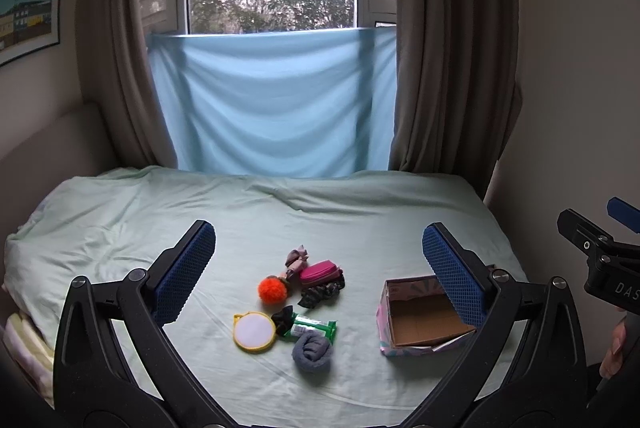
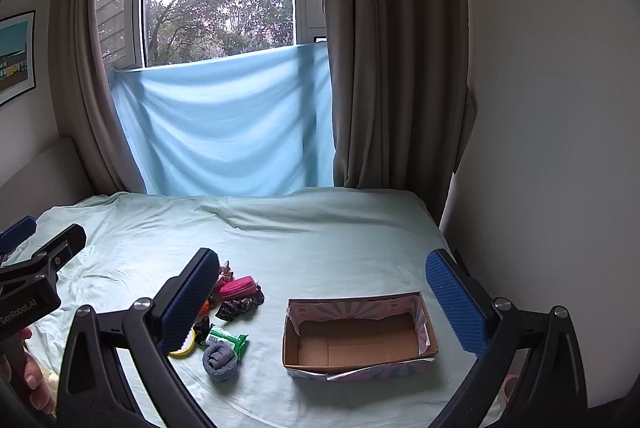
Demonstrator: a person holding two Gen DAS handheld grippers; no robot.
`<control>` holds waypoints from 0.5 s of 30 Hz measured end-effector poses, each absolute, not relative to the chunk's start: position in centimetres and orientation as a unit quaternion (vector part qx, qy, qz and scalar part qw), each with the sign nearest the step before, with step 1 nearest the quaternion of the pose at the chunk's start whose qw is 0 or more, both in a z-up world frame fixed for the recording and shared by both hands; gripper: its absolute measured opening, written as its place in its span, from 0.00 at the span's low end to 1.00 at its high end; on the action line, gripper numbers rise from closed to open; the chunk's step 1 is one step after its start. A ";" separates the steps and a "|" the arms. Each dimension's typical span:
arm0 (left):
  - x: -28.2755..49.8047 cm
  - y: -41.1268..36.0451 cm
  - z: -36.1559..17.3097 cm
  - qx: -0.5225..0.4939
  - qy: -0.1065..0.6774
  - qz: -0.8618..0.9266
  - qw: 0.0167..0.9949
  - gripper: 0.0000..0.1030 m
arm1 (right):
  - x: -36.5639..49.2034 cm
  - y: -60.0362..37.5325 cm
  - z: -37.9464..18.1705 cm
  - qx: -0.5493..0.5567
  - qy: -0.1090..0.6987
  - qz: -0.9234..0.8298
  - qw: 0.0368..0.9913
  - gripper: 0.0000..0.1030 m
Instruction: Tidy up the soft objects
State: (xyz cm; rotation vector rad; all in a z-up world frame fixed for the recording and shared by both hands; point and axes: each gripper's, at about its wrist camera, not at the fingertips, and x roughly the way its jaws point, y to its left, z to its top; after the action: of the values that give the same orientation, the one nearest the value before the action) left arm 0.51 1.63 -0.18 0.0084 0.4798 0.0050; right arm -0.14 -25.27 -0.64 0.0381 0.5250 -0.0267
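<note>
Item 1, soft goods: a loose cluster at lower centre of the left wrist view, lying on the pale green bed sheet (image 1: 280,220). I count a rolled grey sock (image 1: 312,351) nearest the bottom edge, an orange pompom (image 1: 272,289), a dark patterned scrunchie (image 1: 322,294), and a pinkish fabric piece (image 1: 295,262) at the top of the cluster. A magenta pouch (image 1: 319,271) rests against the scrunchie.

Item 2, mixed in: a green wipes packet (image 1: 312,329) touching the sock, and a round yellow-rimmed mirror (image 1: 254,331) just beside it. I judge the mirror not soft.

Item 3, receptacle: an open cardboard box (image 2: 356,342), lower centre of the right wrist view, right of the cluster and apart from it. Nothing lies inside.

Item 4, tools: left gripper (image 1: 320,268), fingers spread wide, holding nothing, framing the cluster from above. Right gripper (image 2: 324,304), likewise spread and unloaded, framing the box.

Status: I judge sorting not yet begun; approach step. Next move, as I read it: lower the left gripper onto one soft piece, the sock being nearest and free-standing, close around it without catching the wipes packet, then carry it right to the box.
</note>
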 end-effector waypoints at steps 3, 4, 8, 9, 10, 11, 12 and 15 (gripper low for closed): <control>0.6 1.6 -0.3 0.004 0.239 0.003 0.971 1.00 | -0.2 -25.1 -0.7 0.018 0.259 -0.013 0.965 1.00; 0.6 1.7 -0.3 0.004 0.239 0.003 0.971 1.00 | -0.3 -25.1 -0.7 0.019 0.260 -0.013 0.965 1.00; 0.5 1.7 -0.3 0.005 0.238 0.003 0.971 1.00 | -0.4 -24.9 -0.6 0.020 0.260 -0.011 0.965 1.00; 0.5 1.7 -0.3 0.006 0.238 0.003 0.971 1.00 | -0.3 -25.1 -0.6 0.021 0.261 -0.010 0.965 1.00; 0.5 1.7 -0.3 0.006 0.238 0.003 0.971 1.00 | -0.3 -25.0 -0.5 0.020 0.261 -0.010 0.965 1.00; 0.6 1.7 -0.3 0.006 0.238 0.004 0.971 1.00 | -0.3 -25.0 -0.5 0.021 0.261 -0.009 0.965 1.00; 0.6 1.7 -0.3 0.006 0.238 0.004 0.971 1.00 | -0.3 -25.0 -0.5 0.021 0.260 -0.010 0.965 1.00; 0.6 1.7 -0.3 0.006 0.238 0.004 0.971 1.00 | -0.2 -24.9 -0.5 0.021 0.261 -0.008 0.965 1.00</control>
State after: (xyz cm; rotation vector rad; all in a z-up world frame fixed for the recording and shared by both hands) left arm 0.57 1.65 -0.33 0.0120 0.4815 0.0085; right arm -0.23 -24.91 -0.49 0.0426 0.5287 -0.0153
